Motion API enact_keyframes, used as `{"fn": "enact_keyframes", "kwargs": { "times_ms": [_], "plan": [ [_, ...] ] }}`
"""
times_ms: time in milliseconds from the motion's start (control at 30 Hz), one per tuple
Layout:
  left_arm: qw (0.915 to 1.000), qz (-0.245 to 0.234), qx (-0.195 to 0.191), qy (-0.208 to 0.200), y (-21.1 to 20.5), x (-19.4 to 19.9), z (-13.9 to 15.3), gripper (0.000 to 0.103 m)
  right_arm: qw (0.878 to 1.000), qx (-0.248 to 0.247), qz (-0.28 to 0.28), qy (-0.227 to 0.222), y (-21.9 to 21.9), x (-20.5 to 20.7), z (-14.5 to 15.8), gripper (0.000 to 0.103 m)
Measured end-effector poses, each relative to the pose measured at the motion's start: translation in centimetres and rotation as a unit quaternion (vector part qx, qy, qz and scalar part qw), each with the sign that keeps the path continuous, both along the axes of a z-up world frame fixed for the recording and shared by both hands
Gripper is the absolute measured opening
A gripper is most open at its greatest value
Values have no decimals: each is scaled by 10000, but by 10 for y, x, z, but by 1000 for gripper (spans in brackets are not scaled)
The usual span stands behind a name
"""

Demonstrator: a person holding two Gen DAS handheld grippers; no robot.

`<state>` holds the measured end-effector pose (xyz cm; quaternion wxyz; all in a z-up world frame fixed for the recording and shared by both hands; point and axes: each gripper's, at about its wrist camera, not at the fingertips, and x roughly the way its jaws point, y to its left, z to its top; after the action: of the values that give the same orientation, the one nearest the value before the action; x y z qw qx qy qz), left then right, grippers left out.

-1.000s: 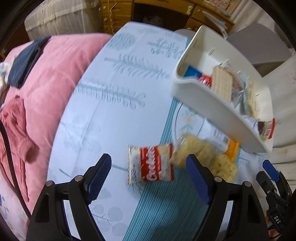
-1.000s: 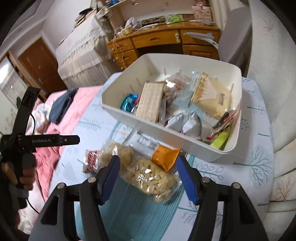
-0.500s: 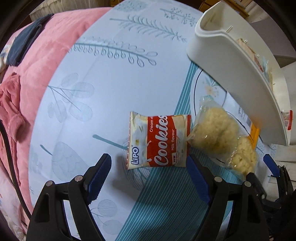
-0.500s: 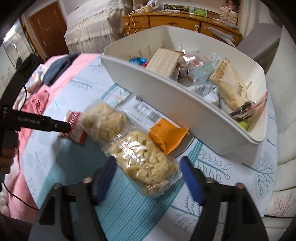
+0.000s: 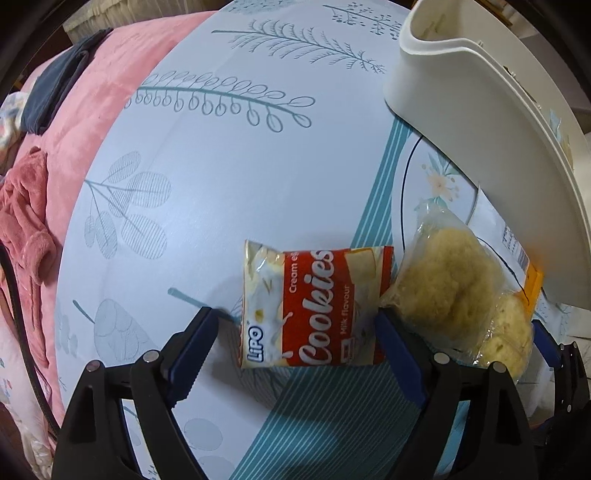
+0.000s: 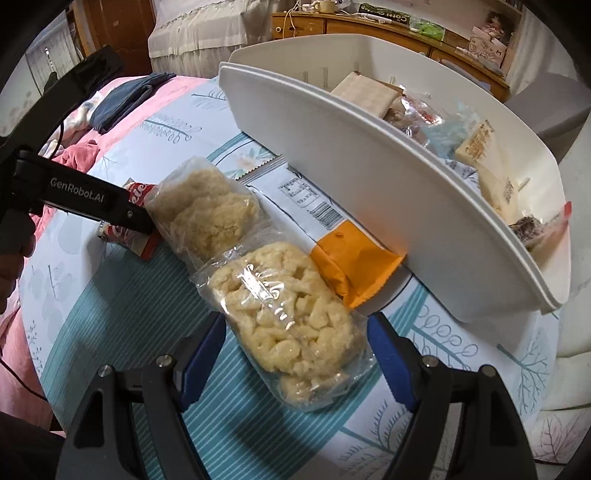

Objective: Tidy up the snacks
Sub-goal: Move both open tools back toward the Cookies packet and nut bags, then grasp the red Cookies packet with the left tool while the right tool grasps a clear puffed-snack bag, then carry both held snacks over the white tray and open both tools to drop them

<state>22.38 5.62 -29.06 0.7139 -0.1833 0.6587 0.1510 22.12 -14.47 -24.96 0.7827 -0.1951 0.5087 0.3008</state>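
Note:
A red-and-white Lipo cookies pack (image 5: 314,306) lies flat on the patterned tabletop (image 5: 221,184). My left gripper (image 5: 295,332) points down over it; its jaws are opening, with the pack between them and the pads off it. Two clear bags of pale puffed snack lie beside it. The nearer one (image 6: 288,314) sits between the open jaws of my right gripper (image 6: 295,339), untouched. The other bag (image 6: 210,206) lies between it and the cookies. A white bin (image 6: 369,166) holding several snacks stands behind.
An orange-and-white packet (image 6: 351,266) lies partly under the bin's near wall. A pink blanket (image 5: 74,147) with a dark blue garment (image 5: 55,99) lies left of the table. A wooden dresser (image 6: 369,26) and a grey chair (image 6: 554,103) stand behind.
Both grippers have come down closer to the table. The cookies pack now sits between the left jaws, and the near clear bag between the right jaws, which have widened.

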Motion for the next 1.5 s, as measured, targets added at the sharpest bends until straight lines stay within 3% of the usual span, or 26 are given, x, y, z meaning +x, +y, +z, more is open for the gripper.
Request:
{"fn": "enact_keyframes", "kwargs": {
  "times_ms": [233, 367, 600, 933, 1100, 1367, 1500],
  "plan": [
    [9999, 88, 109, -9, -3, 2, 3, 84, 9997, -174, 128, -109, 7, -3, -6, 79],
    [9997, 149, 161, -58, 3, 2, 7, 67, 9996, -239, 114, -86, 8, -4, -7, 76],
    [9997, 167, 190, -73, -2, 1, 10, 53, 9993, -284, 183, 138, 8, -5, -5, 72],
    [9996, 67, 212, 151, 2, 2, 14, 49, 9976, -267, -240, 590, 2, -12, 2, 71],
    [9992, 5, 202, 340, 4, 1, 17, 49, 9950, -494, -421, 758, 4, -14, 7, 71],
    [9982, -324, 33, 502, 15, -2, 43, 49, 9852, -756, -1130, 1042, -1, -14, 28, 71],
    [9970, -588, 42, 506, 24, 5, 63, 49, 9792, -664, -1525, 1159, -5, -12, 44, 71]
  ]
}}
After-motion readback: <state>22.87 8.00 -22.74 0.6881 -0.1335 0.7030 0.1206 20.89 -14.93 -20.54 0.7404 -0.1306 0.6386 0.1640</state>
